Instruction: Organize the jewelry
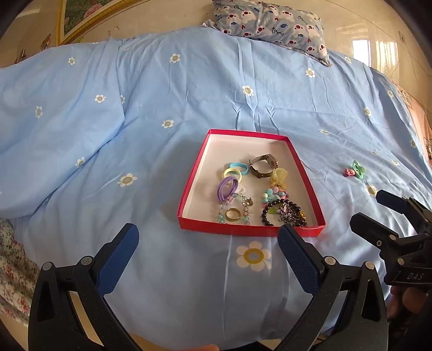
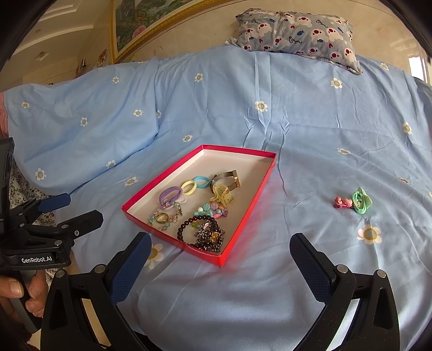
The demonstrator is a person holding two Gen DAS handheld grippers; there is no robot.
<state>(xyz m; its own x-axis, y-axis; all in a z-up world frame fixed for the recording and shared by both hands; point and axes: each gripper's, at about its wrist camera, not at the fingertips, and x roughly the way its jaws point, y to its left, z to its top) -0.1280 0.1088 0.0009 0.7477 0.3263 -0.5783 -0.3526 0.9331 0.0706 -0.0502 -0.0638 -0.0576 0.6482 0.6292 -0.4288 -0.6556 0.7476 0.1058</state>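
Note:
A red-rimmed box (image 1: 194, 175) (image 2: 243, 224) lies on the blue bed cover and holds hair ties, a watch (image 1: 263, 165) (image 2: 228, 178), a gold ring (image 1: 233, 214) (image 2: 162, 217), bead bracelets and a yellow clip. A green hair tie (image 1: 359, 168) (image 2: 361, 201) and a pink clip (image 1: 348, 172) (image 2: 342, 202) lie on the cover to the right of the box. My left gripper (image 1: 208, 243) is open and empty, just in front of the box. My right gripper (image 2: 220, 252) is open and empty, near the box's front right corner.
A flowered blue duvet (image 1: 162, 94) covers the bed and bulges at the left. A patterned pillow (image 1: 272, 23) (image 2: 297, 29) lies at the head. A framed picture (image 2: 140, 24) hangs on the wall behind. A floral sheet (image 1: 10, 270) shows at the left edge.

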